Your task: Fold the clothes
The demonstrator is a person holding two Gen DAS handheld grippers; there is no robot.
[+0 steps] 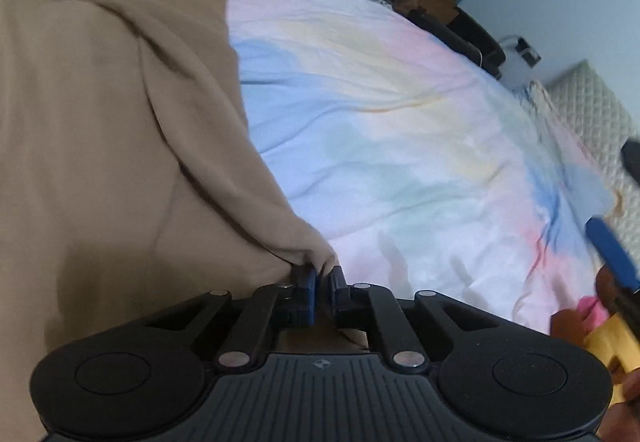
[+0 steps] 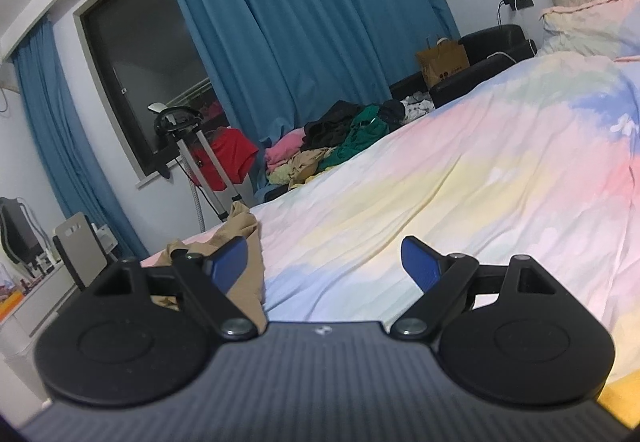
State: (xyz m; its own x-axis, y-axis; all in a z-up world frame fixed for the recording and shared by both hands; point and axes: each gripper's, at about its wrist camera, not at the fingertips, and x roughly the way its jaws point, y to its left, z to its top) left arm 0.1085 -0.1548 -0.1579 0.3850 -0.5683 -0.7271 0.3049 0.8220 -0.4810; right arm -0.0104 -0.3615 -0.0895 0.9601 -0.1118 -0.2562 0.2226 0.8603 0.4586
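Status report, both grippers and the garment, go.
Left gripper shut on tan cotton garment. Right gripper open, empty. Pastel bedsheet ahead, nothing blocking.

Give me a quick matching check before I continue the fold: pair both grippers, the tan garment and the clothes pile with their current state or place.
Things:
1. left gripper
2. right gripper
3. tan fabric garment
4. mixed-colour pile of loose clothes

States or places:
A. jaws wide apart, holding nothing
B. heaped at the far edge of the pastel tie-dye bed cover
C. closed on a corner of cloth
D. spread on the bed, one corner pinched

Pairs: 1-C, 2-A, 3-D, 4-B
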